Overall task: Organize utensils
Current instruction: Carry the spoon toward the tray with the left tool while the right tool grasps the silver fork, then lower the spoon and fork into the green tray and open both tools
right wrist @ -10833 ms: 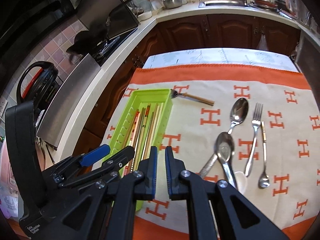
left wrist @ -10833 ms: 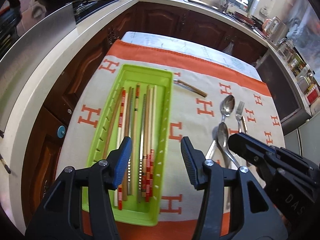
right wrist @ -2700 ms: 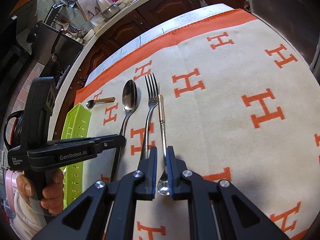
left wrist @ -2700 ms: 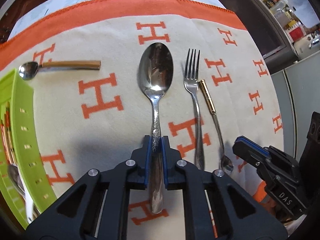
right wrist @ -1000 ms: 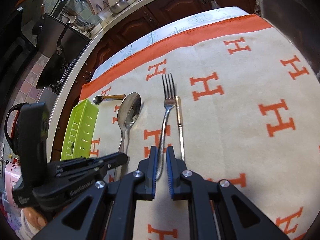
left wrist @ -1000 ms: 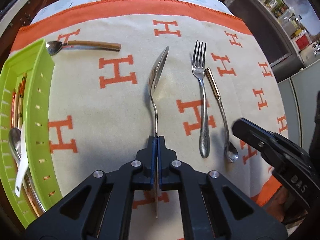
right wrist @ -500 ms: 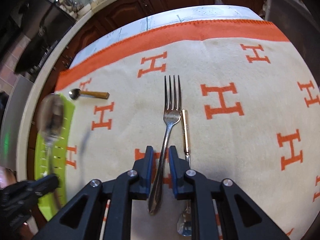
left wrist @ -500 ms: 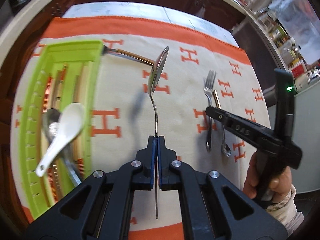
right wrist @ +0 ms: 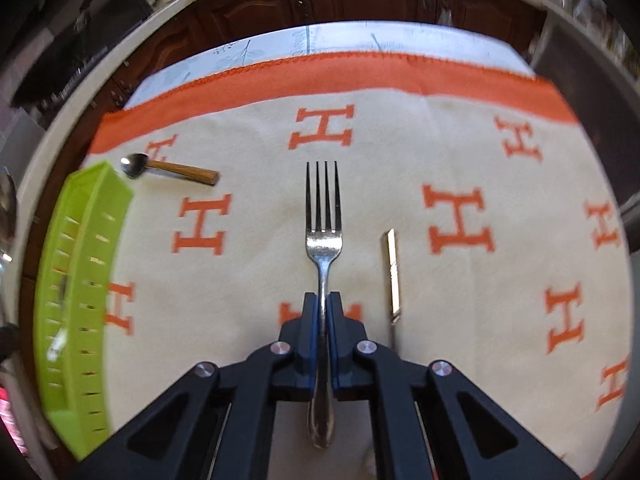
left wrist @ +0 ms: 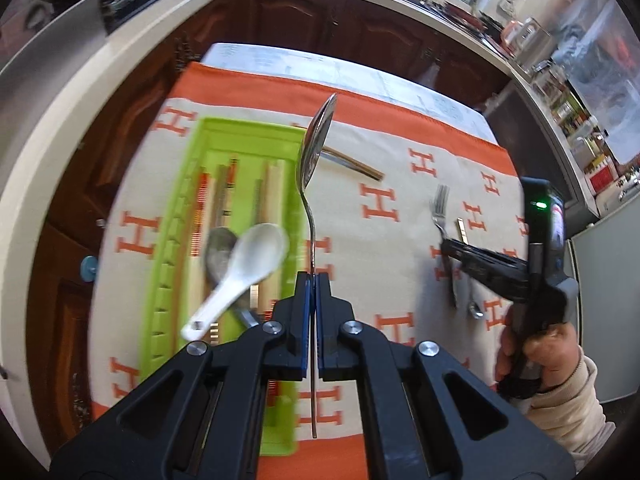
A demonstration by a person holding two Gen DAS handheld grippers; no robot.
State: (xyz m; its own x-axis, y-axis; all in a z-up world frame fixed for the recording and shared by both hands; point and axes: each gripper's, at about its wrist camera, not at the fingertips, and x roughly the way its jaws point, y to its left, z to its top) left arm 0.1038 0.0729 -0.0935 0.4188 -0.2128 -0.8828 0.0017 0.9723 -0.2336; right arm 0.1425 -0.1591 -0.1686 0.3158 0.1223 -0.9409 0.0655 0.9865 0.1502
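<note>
Left wrist view: left gripper (left wrist: 311,280) fingers clamped on steel spoon (left wrist: 314,152) handle, held above green tray (left wrist: 176,216), likely for drop-in. Right gripper (right wrist: 322,304) fingers pinched fork (right wrist: 324,216) on cloth (right wrist: 460,152), ready for lifting.

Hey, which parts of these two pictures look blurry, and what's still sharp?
Left wrist view: the green tray and the white spoon in it are smeared by motion, while the metal spoon clamped in the left tongs stays crisp. Right wrist view: the fork in the right tongs is sharp; the tray at the left edge is streaked, and the fisheye bends the frame's borders.
</note>
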